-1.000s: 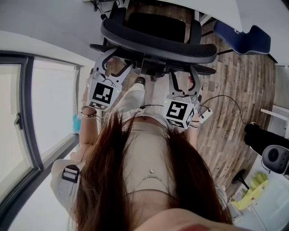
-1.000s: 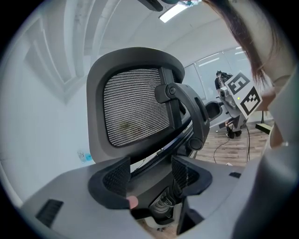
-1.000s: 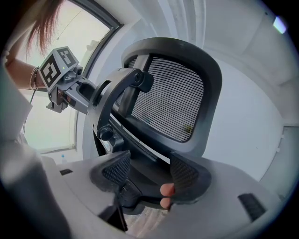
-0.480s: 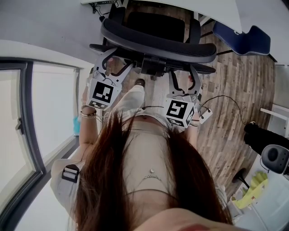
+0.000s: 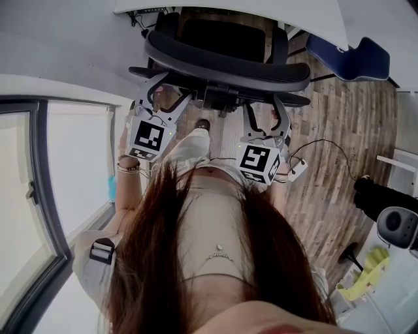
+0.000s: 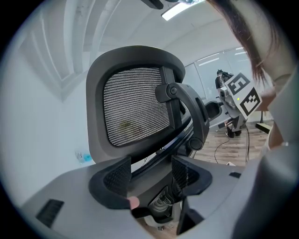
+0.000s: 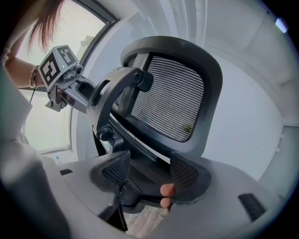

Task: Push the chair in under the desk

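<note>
Roughly centred at 12 o'clock in the head view, black mesh-backed office chair has its seat pointing to 12 o'clock, partly under the white tabletop. Its backrest faces 6 o'clock, long axis running 9 to 3 o'clock. Left tongs at the back's 9 o'clock end and right tongs nearer 3 o'clock both sit against the rear frame. Left tongs spread wide, chair frame showing between, nothing clamped. Right tongs also wide apart, not clamped on the backrest. Blue padded object at 2 o'clock. Thin black cable on wood-plank floor at 3 o'clock. Large window at 9 o'clock.
</note>
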`<state>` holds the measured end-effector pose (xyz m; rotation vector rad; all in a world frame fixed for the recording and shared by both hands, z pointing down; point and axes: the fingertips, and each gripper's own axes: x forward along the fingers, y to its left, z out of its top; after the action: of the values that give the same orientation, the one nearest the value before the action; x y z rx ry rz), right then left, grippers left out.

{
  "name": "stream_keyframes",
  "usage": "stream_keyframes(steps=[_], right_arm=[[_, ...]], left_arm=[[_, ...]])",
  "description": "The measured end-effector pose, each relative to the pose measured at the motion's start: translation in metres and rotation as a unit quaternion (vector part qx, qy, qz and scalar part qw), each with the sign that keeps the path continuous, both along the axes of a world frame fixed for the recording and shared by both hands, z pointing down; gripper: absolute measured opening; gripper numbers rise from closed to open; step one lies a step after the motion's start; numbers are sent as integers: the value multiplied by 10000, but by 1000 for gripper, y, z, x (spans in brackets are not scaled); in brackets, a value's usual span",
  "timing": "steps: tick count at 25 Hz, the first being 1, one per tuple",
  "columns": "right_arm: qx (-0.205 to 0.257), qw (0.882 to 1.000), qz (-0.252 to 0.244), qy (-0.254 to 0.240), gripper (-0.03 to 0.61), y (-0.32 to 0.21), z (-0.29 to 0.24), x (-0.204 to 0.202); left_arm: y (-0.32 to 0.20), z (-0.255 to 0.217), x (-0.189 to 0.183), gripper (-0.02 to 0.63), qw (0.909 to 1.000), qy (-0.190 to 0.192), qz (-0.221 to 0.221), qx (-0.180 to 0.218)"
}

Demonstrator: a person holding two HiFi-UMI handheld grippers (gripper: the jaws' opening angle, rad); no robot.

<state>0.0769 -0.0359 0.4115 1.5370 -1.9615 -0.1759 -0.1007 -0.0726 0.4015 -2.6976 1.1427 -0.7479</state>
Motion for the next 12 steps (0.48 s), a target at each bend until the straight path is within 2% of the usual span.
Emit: stream_keyframes(steps=[12], right_arm=[[14, 10000, 55, -6, 272, -20, 1, -1]], left_arm=[[-21, 1, -1, 264, 10000, 0, 57, -9]])
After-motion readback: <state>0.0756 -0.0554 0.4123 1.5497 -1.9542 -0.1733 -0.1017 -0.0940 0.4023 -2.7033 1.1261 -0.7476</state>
